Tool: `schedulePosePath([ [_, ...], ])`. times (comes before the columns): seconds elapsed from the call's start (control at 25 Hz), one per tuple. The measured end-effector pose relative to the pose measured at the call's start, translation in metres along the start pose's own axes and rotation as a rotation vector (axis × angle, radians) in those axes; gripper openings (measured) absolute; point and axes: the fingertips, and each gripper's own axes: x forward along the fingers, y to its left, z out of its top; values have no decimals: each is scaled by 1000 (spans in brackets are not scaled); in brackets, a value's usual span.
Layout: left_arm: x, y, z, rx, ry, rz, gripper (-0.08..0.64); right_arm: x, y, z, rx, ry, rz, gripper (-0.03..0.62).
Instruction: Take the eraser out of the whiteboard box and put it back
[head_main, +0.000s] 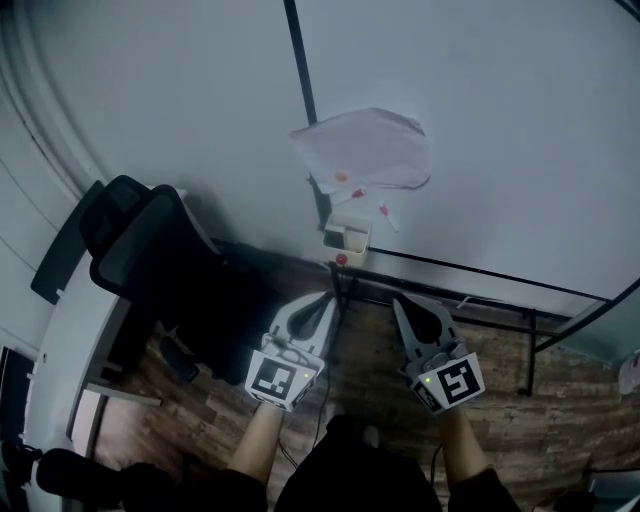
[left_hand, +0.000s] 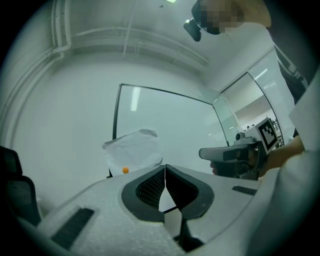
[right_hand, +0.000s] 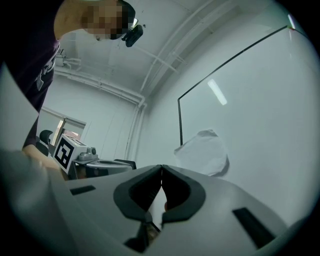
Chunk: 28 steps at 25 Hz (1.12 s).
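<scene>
The fingers (left_hand: 150, 187) of the left gripper (left_hand: 165, 170) are pressed together on nothing, as are those of the right gripper (right_hand: 161, 170). All three views show one crumpled white sheet (head_main: 370, 150). Only the head view shows the one small white open whiteboard box (head_main: 347, 238) below it. The eraser perhaps lies inside, too small to tell.

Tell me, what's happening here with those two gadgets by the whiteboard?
A person faces a whiteboard, a hand-held gripper in each hand. The left hand-held gripper and the right hand-held gripper are both shut and empty, short of the small white box mounted on the board. No eraser can be made out.
</scene>
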Motion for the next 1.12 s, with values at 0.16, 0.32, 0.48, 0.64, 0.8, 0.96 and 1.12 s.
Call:
schedulePosePath([
  [0.16, 16, 22, -15, 0, -7, -9, 6, 24, -8, -13, 5, 9, -4, 3],
  [0.32, 35, 49, -20, -14, -18, -26, 6, 52, -19, -26, -1, 44, -30, 3],
  [0.48, 52, 76, -28, -23, -30, -50, 6, 82, -26, -33, -13, 42, -53, 3],
  [0.64, 65, 96, -37, -36, -31, -75, 6, 107, -30, -44, -20, 68, -68, 3],
  [0.8, 76, 114, -44, -43, -43, -81, 6, 129, -31, -57, -27, 86, -60, 3],
  [0.96, 84, 128, -53, -55, -31, -55, 6, 149, -37, -69, -25, 108, -34, 3],
  [1.12, 95, 140, -65, -70, 4, 6, 6, 167, -46, -88, -3, 131, 15, 3],
])
